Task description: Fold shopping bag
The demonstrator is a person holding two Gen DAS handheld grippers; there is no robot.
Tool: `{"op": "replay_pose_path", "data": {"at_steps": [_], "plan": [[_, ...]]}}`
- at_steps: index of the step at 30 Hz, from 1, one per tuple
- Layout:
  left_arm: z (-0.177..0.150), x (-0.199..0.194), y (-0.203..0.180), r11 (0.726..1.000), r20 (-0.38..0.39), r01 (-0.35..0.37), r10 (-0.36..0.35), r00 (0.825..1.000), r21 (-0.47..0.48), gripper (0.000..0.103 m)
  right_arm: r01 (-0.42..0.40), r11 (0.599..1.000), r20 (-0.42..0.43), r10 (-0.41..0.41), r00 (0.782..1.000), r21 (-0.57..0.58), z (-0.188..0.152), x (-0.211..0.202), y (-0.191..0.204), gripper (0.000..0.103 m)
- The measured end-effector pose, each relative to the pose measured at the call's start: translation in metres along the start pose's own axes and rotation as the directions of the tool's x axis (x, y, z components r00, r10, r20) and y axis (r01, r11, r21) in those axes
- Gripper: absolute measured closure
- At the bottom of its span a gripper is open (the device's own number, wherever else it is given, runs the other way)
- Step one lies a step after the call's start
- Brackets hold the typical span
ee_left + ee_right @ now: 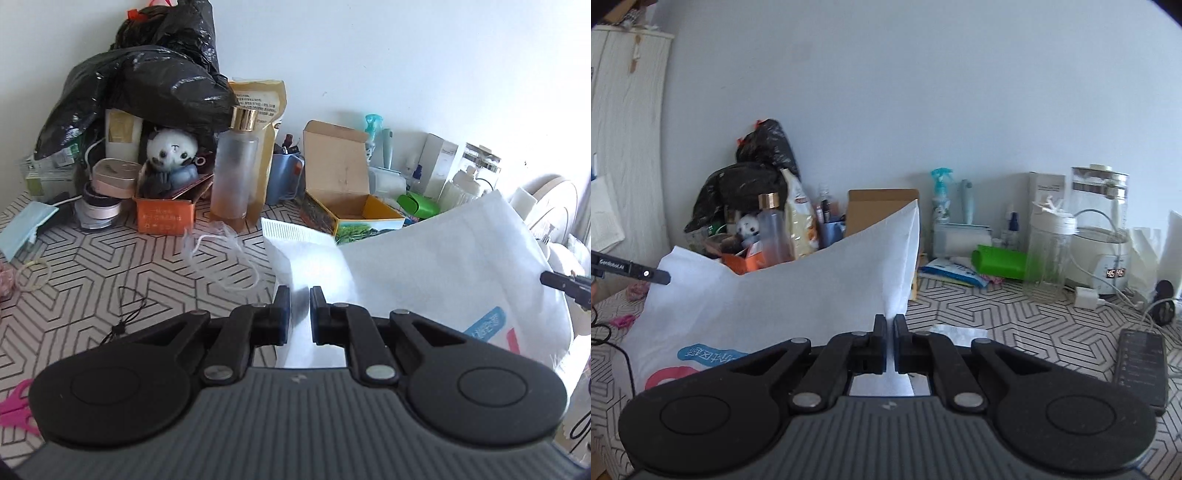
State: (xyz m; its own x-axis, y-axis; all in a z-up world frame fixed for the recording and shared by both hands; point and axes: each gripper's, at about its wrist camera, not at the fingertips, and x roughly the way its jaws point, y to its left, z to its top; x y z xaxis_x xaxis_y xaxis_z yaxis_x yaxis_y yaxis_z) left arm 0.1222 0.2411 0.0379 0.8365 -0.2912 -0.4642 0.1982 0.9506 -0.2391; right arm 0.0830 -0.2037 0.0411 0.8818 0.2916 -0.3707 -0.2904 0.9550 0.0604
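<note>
left tongs [299, 314], black two-finger type with blue pads, sit nearest the lens in the left wrist view: jaws narrow, a small gap between the pads, white fabric running through that gap. grip looks closed on the fabric, contact partly blurred. right tongs [890, 341] in the right wrist view: jaws almost together, pinching a thin fold of the same fabric.

white non-woven shopping bag with blue and red print [436, 273] is lifted off the black-and-white geometric patterned table [110, 266], stretched between the two tongs. in the right wrist view the bag [798, 288] rises to a peak at its upper right corner and sags toward the left; printed logo low on the left side. tip of the other tongs shows at the far edge of each view, at the bag's far side.

behind the bag, along the wall: frosted clear bottle with gold cap [236, 166], upright; small white plush toy [171, 151] sitting in an orange cardboard box [164, 216]; open brown cardboard box with green printed sides [347, 188]; heap of black plastic rubbish bags [147, 81]. right wrist view also shows a clear glass jar with white lid [1049, 254], a glass electric kettle [1099, 218] and a dark phone [1141, 369] lying flat on the table near the right edge.
</note>
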Motion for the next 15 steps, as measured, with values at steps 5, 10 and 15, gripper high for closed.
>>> {"op": "replay_pose_path", "data": {"at_steps": [5,10,15], "plan": [[0.02,0.043,-0.014,0.995,-0.013,0.055,-0.054,0.998,0.083,0.092,0.147,0.985,-0.039,-0.144,0.989,0.089,-0.014,0.008,-0.011,0.099],[0.019,0.102,-0.015,0.996,-0.16,-0.005,0.019,0.987,0.089,0.09,0.244,0.96,-0.145,-0.224,0.964,0.14,-0.021,0.04,-0.027,0.099],[0.01,0.072,-0.02,0.985,-0.12,-0.052,0.073,0.99,0.165,0.074,0.338,0.926,-0.245,-0.292,0.925,0.171,-0.044,0.061,-0.04,0.099]]}}
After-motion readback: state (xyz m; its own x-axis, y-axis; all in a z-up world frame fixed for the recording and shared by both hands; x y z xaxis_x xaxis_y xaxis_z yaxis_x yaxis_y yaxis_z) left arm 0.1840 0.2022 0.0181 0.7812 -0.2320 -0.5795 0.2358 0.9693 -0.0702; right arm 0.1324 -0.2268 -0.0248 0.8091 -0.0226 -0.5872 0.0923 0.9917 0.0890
